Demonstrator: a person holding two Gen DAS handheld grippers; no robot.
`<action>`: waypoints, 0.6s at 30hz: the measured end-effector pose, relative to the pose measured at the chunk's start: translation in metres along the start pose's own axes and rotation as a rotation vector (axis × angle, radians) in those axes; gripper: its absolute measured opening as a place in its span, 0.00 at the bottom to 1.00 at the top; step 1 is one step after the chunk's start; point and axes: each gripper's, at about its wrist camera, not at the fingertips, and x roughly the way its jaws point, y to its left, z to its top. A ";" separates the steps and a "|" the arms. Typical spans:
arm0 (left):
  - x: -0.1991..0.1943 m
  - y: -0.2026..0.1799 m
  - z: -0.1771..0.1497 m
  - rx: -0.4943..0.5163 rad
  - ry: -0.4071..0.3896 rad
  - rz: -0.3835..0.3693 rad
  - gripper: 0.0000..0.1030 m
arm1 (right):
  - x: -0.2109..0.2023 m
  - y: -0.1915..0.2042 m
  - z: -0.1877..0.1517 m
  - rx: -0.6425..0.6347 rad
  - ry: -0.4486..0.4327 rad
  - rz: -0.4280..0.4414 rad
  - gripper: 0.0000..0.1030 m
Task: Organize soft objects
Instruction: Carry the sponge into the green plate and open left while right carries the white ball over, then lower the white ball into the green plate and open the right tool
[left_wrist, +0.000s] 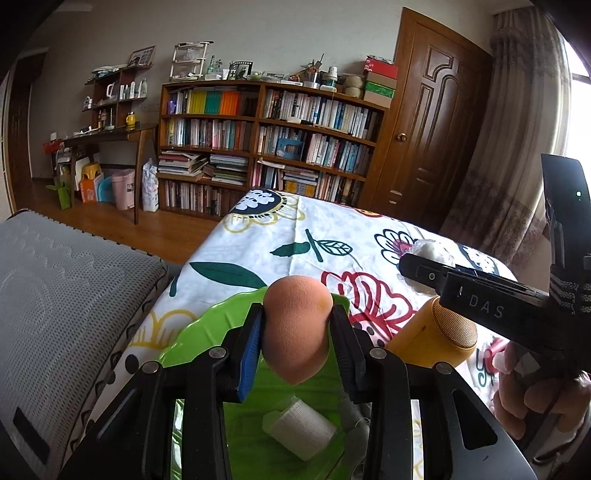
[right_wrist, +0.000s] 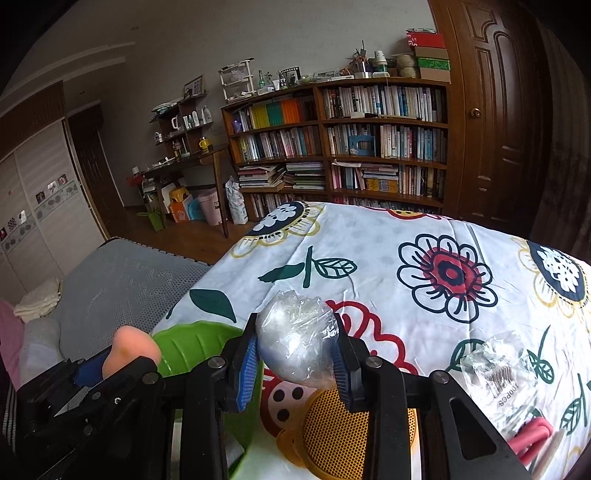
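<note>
Flowery table (right_wrist: 388, 251) takes up most of the view, green tray (left_wrist: 207, 332) at its left edge, half hidden. Left gripper (left_wrist: 295, 332) is clamped on the sponge (left_wrist: 295, 325) above it, tip toward the camera. Right gripper (right_wrist: 293, 354) squeezes a wrapped ball (right_wrist: 295, 339); contents hard to make out.

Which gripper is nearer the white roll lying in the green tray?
Left. The left gripper, shut on the orange sponge, hangs right above the white roll in the green tray; the right gripper holds a plastic-wrapped ball off to the tray's side.
</note>
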 end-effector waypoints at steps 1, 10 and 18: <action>-0.002 0.002 -0.001 -0.004 -0.001 0.004 0.37 | 0.000 0.005 -0.001 -0.014 -0.002 0.007 0.36; -0.018 0.020 -0.011 -0.040 -0.011 0.053 0.39 | 0.000 0.047 -0.026 -0.115 0.022 0.083 0.36; -0.022 0.037 -0.018 -0.089 -0.032 0.100 0.69 | 0.000 0.062 -0.048 -0.133 0.058 0.097 0.36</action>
